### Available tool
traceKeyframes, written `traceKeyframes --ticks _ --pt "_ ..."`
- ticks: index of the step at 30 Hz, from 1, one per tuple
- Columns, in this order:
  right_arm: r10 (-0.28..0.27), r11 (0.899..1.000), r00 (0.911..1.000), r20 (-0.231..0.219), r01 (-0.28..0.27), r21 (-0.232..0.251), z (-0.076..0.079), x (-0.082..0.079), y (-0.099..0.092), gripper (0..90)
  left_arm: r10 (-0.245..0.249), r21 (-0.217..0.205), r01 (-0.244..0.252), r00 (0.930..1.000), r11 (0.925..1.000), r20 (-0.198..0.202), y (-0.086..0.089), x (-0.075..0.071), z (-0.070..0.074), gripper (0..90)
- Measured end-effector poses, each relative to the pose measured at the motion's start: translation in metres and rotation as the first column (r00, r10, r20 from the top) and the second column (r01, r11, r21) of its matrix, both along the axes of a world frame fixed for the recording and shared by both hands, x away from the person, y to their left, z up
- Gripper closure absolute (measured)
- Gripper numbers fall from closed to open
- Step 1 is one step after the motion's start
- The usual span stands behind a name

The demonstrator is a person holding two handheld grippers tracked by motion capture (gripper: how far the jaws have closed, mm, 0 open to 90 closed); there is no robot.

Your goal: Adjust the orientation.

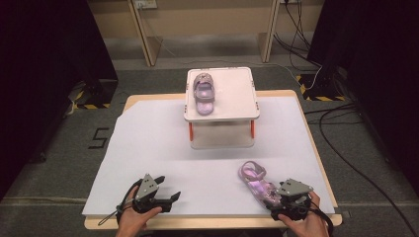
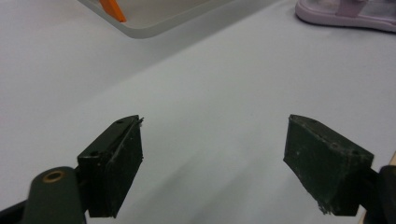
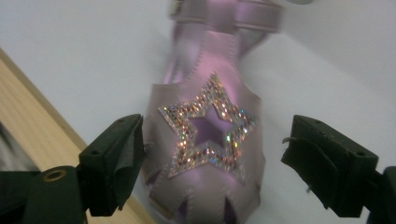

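A lilac sandal (image 1: 254, 180) with a glittery star (image 3: 210, 126) lies on the white sheet at the front right. Its toe sits between the jaws of my right gripper (image 1: 274, 195) (image 3: 212, 158), which stand open, with a clear gap at the right pad. A matching sandal (image 1: 203, 91) rests on the left half of a raised white platform (image 1: 237, 111) at the table's back. My left gripper (image 1: 168, 187) (image 2: 212, 154) is open over bare sheet at the front left, holding nothing. In its view the nearer sandal (image 2: 345, 14) lies far off at the upper right.
A white sheet (image 1: 148, 148) covers most of the wooden table (image 1: 316, 143), whose bare edge (image 3: 28, 102) runs just beside the right gripper. The platform stands on orange legs (image 1: 190, 131) (image 2: 114, 9). Cables (image 1: 341, 148) trail over the floor to the right.
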State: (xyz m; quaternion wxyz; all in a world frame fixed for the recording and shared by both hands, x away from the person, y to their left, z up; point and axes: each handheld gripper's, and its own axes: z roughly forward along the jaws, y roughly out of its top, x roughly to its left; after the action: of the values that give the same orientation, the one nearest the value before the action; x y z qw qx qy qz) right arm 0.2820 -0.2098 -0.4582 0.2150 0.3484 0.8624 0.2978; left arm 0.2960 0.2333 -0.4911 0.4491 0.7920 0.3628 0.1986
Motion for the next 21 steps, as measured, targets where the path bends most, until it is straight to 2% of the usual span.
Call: traceKeyframes --ticks 1,2,4,6,7,10,13,16,17,18,19,21 --pt "-0.013 1.000 0.9998 0.012 0.013 -0.028 0.002 0.000 -0.002 20.4 0.000 0.000 0.000 1.0000 1.0000 0.000 0.000 0.000 0.000 18.8" --pt "-0.013 1.000 0.9998 0.012 0.013 -0.028 0.002 0.000 -0.002 20.4 0.000 0.000 0.000 1.0000 1.0000 0.000 0.000 0.000 0.000 18.8" --pt "-0.037 0.998 0.9989 0.028 0.039 -0.058 0.003 0.001 -0.009 20.4 -0.002 0.001 0.002 1.0000 1.0000 0.000 0.000 0.000 0.000 18.8" --pt "-0.070 0.996 0.9969 0.038 0.072 -0.054 0.002 0.005 -0.014 17.7 -0.001 -0.001 0.001 1.0000 1.0000 0.001 -0.001 0.000 0.000 18.8" --pt "-0.090 0.995 0.9951 0.041 0.092 -0.032 0.001 0.008 -0.020 16.0 -0.004 0.000 0.004 1.0000 1.0000 0.000 -0.001 0.000 0.000 18.8" --pt "-0.103 0.994 0.9937 0.044 0.104 -0.032 0.001 0.009 -0.023 16.0 -0.005 0.004 0.005 1.0000 1.0000 -0.001 -0.001 0.000 0.000 18.8" --pt "-0.125 0.990 0.9886 0.084 0.130 -0.055 0.003 0.010 -0.027 18.1 -0.004 0.005 0.004 1.0000 1.0000 -0.004 -0.001 0.000 -0.001 18.9" --pt "-0.139 0.988 0.9859 0.093 0.144 -0.051 0.002 0.012 -0.031 18.0 -0.004 0.007 0.004 1.0000 1.0000 -0.006 -0.002 0.000 -0.001 18.9" --pt "-0.157 0.985 0.9816 0.109 0.163 -0.050 0.000 0.014 -0.034 18.3 -0.006 0.010 0.007 0.9999 0.9999 -0.008 -0.002 0.000 -0.001 18.8" --pt "-0.157 0.985 0.9816 0.109 0.163 -0.050 0.000 0.014 -0.034 18.3 -0.006 0.010 0.007 0.9999 0.9999 -0.008 -0.002 0.000 -0.001 18.8" --pt "-0.172 0.982 0.9767 0.129 0.180 -0.055 0.000 0.018 -0.037 20.7 -0.008 0.014 0.009 0.9999 0.9999 -0.008 -0.002 0.000 -0.001 18.9" --pt "-0.183 0.980 0.9734 0.138 0.192 -0.059 -0.001 0.020 -0.039 22.4 -0.008 0.013 0.009 0.9999 0.9999 -0.009 -0.002 0.000 -0.001 18.8"
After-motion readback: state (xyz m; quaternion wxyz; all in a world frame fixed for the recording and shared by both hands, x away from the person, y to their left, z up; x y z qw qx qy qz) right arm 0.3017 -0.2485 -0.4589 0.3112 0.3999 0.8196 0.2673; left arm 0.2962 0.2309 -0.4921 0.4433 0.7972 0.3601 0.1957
